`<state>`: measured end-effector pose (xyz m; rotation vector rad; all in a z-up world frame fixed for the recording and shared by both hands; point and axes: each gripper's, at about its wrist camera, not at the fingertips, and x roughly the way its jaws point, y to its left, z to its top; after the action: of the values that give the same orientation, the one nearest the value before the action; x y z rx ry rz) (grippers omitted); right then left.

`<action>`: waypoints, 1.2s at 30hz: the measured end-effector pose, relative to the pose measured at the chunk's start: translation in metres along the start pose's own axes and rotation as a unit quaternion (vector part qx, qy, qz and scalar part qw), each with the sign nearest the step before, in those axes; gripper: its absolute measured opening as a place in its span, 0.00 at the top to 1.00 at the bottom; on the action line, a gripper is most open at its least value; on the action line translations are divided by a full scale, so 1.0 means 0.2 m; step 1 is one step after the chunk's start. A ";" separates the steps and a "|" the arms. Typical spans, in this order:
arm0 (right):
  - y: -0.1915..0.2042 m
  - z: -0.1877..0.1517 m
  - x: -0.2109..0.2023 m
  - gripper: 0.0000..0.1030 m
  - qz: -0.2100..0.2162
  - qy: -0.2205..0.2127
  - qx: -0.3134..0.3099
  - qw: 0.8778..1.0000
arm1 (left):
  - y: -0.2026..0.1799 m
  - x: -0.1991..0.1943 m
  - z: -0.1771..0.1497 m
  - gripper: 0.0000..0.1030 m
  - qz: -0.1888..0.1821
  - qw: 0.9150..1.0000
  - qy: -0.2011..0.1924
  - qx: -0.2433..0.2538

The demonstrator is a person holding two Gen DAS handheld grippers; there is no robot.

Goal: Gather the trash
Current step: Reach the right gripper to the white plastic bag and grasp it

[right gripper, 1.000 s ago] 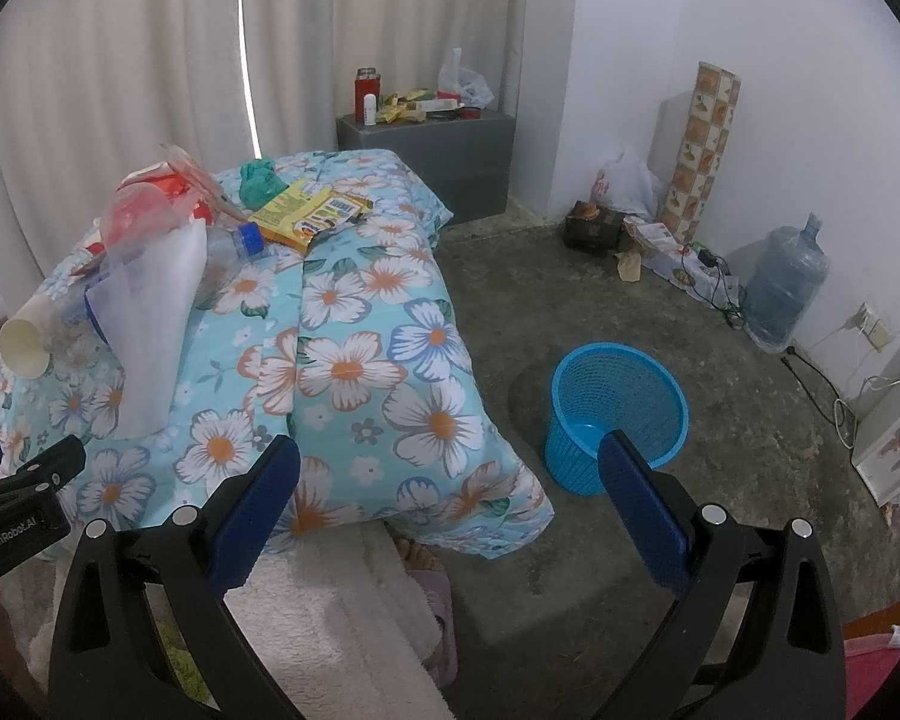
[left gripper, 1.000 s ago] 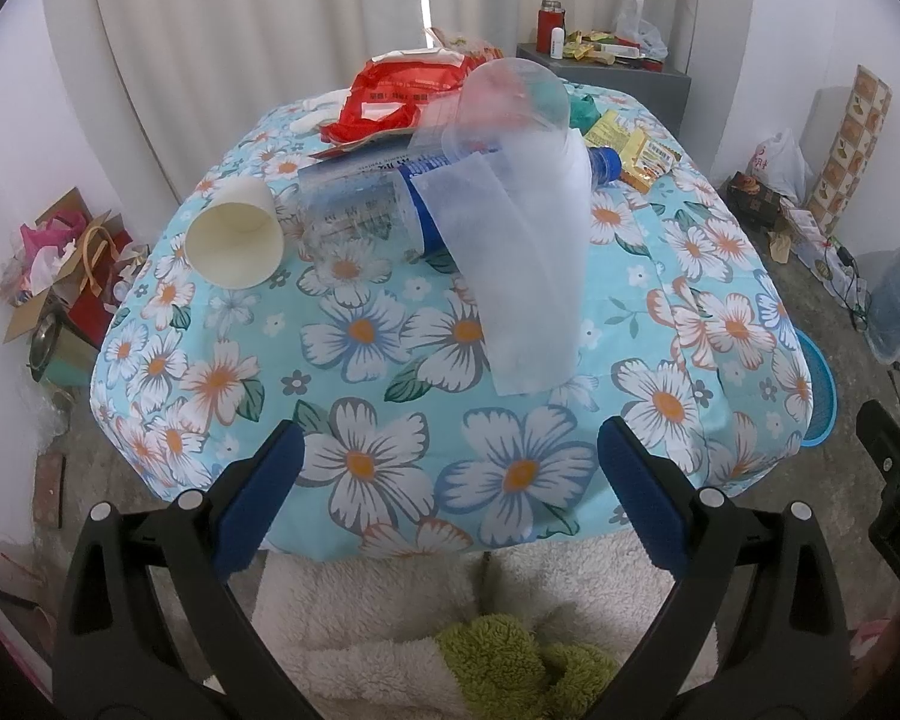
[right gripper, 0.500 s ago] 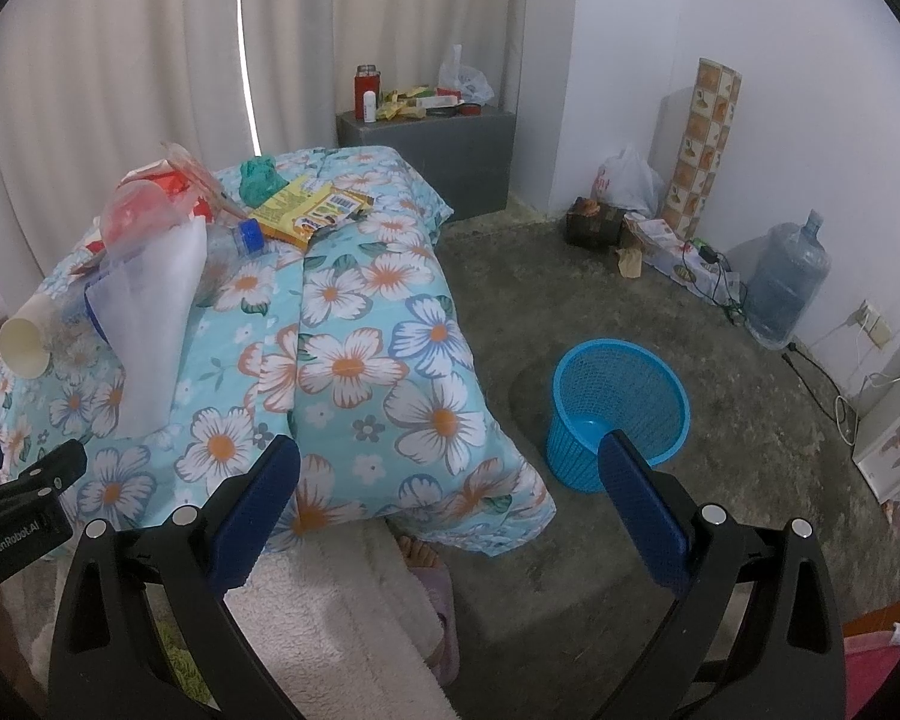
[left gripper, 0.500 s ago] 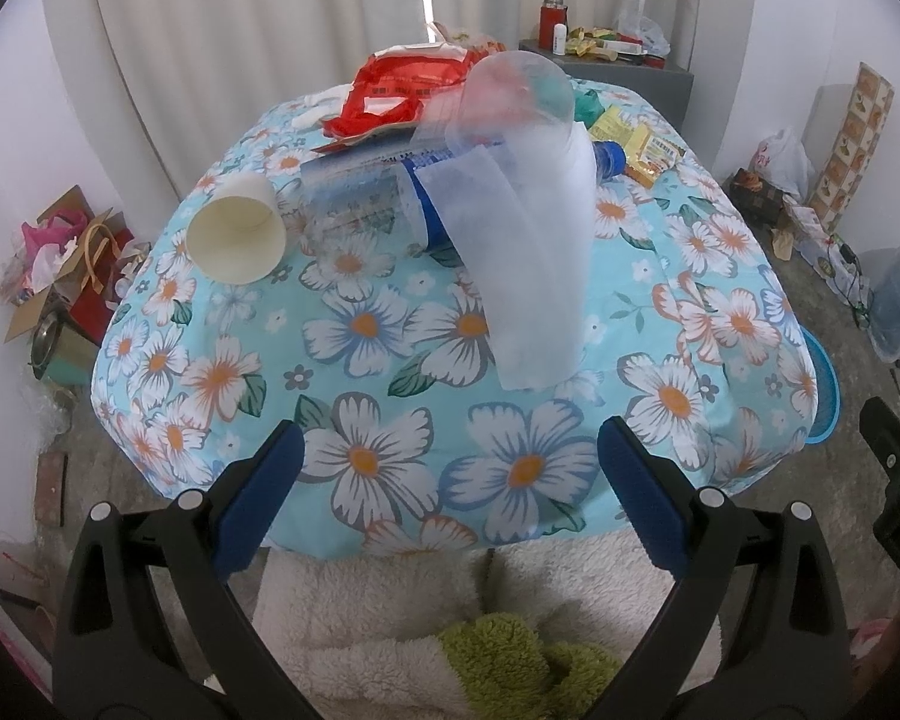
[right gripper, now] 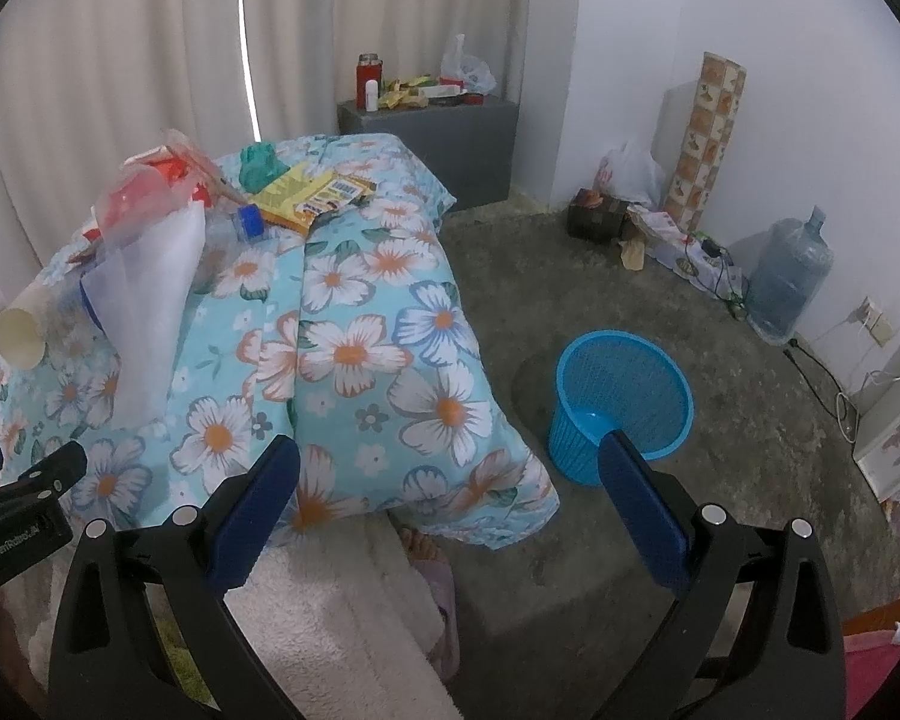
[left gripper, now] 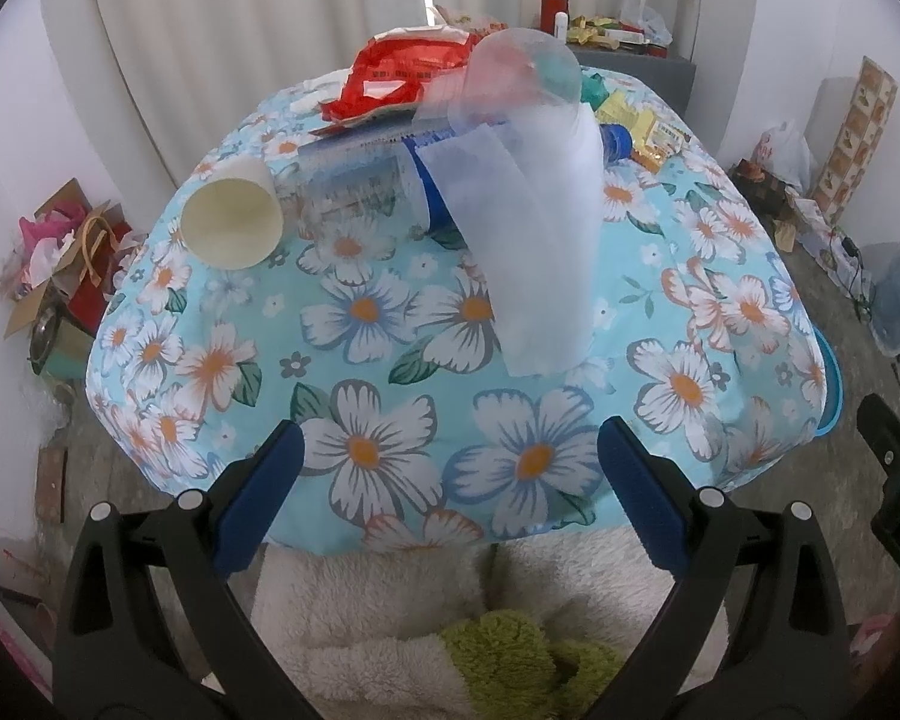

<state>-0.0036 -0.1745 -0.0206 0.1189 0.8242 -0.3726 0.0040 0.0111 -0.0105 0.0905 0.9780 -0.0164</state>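
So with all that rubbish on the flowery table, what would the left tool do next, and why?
Probably ease the left gripper forward toward the clear plastic sheet, the nearest piece of litter on the table. Its jaws stand wide open with nothing between them, and so do those of the right gripper, which faces the blue basket on the floor.

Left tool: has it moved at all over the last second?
Yes, slightly. The left tool has eased forward and a little left: the paper cup and the floral tablecloth sit a bit lower and further right in its view.
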 end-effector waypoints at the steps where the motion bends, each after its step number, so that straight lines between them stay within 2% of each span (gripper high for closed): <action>1: -0.02 0.01 0.02 0.06 0.004 0.002 0.001 1.000 | 0.00 0.00 0.00 0.09 -0.001 1.000 0.001 0.001; 6: 0.00 0.04 0.08 0.06 0.035 0.004 0.005 0.999 | 0.09 0.06 0.01 0.09 -0.003 1.000 -0.001 0.000; 9: 0.03 0.07 0.12 0.06 0.076 0.005 0.008 0.997 | 0.20 0.09 0.03 0.09 0.003 1.000 -0.011 -0.014; 12: 0.10 0.12 0.14 0.06 0.098 -0.009 -0.004 0.995 | 0.31 0.11 0.06 0.09 -0.008 0.999 -0.022 -0.026; 15: 0.22 0.19 0.15 0.06 0.126 -0.019 -0.028 0.991 | 0.43 0.13 0.09 0.09 -0.048 0.997 -0.053 -0.034; 18: 0.33 0.25 0.17 0.06 0.163 -0.023 -0.041 0.986 | 0.56 0.13 0.10 0.09 -0.105 0.987 -0.099 -0.067; 20: 0.42 0.29 0.22 0.06 0.195 -0.017 -0.046 0.980 | 0.64 0.14 0.11 0.09 -0.120 0.981 -0.117 -0.097; 22: 0.49 0.32 0.27 0.08 0.224 -0.004 -0.041 0.974 | 0.70 0.17 0.12 0.09 -0.134 0.976 -0.119 -0.125; 26: 0.58 0.36 0.41 0.26 0.260 0.036 -0.024 0.965 | 0.75 0.24 0.15 0.09 -0.155 0.972 -0.104 -0.144; 28: 0.60 0.37 0.47 0.45 0.273 0.059 -0.018 0.960 | 0.74 0.26 0.16 0.09 -0.162 0.972 -0.102 -0.137; 29: 0.60 0.37 0.50 0.51 0.277 0.068 -0.016 0.958 | 0.74 0.27 0.16 0.09 -0.166 0.972 -0.103 -0.133; 32: 0.59 0.36 0.56 0.84 0.304 0.098 0.000 0.948 | 0.70 0.26 0.16 0.09 -0.180 0.971 -0.112 -0.110; 34: 0.57 0.34 0.58 0.94 0.312 0.106 0.008 0.944 | 0.66 0.25 0.16 0.09 -0.186 0.971 -0.120 -0.092; 36: 0.54 0.33 0.57 0.96 0.314 0.101 0.011 0.944 | 0.63 0.23 0.17 0.09 -0.191 0.970 -0.128 -0.078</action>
<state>0.1525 -0.1214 -0.0643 0.4346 0.9364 0.2376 0.0647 0.1352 -0.0216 -0.2410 0.7231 -0.2974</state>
